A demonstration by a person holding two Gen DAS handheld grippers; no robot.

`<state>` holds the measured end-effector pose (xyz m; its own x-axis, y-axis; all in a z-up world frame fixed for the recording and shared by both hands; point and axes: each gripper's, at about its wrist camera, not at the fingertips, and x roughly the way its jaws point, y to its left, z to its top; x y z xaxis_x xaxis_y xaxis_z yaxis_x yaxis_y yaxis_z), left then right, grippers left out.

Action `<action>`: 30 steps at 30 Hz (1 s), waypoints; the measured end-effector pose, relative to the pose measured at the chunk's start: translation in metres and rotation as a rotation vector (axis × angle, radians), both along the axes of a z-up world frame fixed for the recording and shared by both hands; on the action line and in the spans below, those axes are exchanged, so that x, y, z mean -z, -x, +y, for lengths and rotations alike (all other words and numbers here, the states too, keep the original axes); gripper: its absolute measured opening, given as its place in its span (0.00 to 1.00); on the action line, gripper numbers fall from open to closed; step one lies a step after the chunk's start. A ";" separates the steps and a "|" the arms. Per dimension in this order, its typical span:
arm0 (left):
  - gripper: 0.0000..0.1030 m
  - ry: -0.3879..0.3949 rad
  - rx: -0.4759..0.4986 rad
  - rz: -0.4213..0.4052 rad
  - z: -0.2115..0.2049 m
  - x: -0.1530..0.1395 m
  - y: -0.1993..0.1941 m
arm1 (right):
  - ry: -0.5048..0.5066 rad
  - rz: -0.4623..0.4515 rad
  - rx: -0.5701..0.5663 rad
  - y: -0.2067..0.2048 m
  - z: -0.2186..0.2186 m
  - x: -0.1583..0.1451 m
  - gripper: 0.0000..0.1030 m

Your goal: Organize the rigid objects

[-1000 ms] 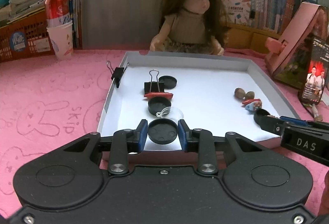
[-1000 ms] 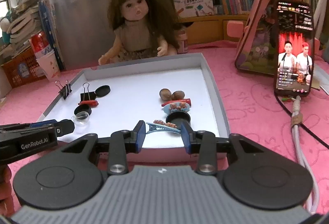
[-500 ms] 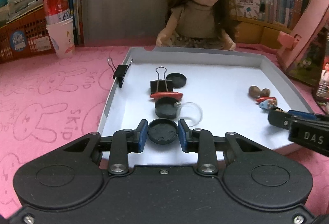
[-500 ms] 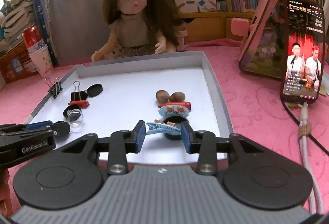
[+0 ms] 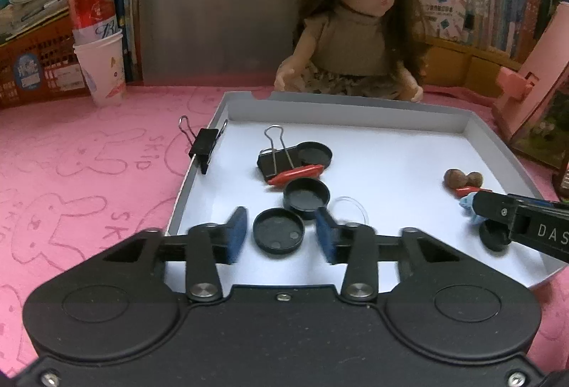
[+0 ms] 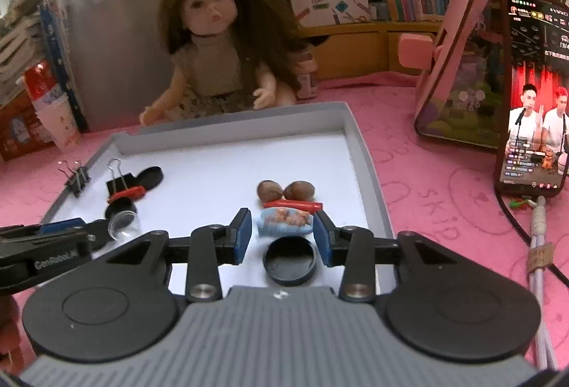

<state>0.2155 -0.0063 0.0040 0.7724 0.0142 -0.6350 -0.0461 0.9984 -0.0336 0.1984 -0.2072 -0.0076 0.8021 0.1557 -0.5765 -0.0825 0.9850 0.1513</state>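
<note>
Fingers of the left gripper (image 5: 280,234) had just been opening and stood clear on either side of a black cap (image 5: 278,235), seemingly set down at six o'clock of another cap (image 5: 306,198) to group like items in the white tray (image 5: 391,109). Right gripper (image 6: 281,232) jaws had likewise just been opening, free of the blue hair clip (image 6: 285,222) lying between them, at six o'clock of the two nuts (image 6: 284,190).

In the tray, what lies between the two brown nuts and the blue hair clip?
A red clip lies across there, just under the brown nuts and above the blue hair clip. The right wrist view shows it.
</note>
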 end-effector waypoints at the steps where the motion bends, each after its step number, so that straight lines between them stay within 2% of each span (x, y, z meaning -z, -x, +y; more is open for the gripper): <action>1: 0.49 -0.004 0.000 -0.003 0.000 -0.001 0.001 | 0.003 -0.009 -0.002 0.002 0.000 -0.001 0.57; 3: 0.56 -0.004 0.006 -0.010 -0.001 -0.003 0.003 | 0.008 -0.027 -0.008 0.006 0.001 -0.004 0.60; 5: 0.70 0.008 0.012 -0.020 -0.001 -0.007 0.006 | 0.005 -0.040 -0.014 0.009 0.001 -0.007 0.67; 8: 0.80 0.014 0.018 -0.035 0.000 -0.013 0.012 | 0.003 -0.065 -0.024 0.015 0.002 -0.012 0.76; 10: 0.82 0.008 0.023 -0.041 -0.001 -0.016 0.015 | 0.003 -0.081 -0.026 0.018 0.002 -0.016 0.85; 16: 0.87 -0.003 0.026 -0.053 -0.001 -0.022 0.025 | -0.011 -0.113 -0.023 0.027 0.000 -0.023 0.93; 22: 0.88 0.022 0.031 -0.059 0.004 -0.027 0.039 | 0.005 -0.127 -0.020 0.036 -0.002 -0.025 0.98; 30: 0.88 0.021 0.044 -0.069 0.006 -0.030 0.054 | 0.029 -0.132 -0.021 0.048 -0.003 -0.026 1.00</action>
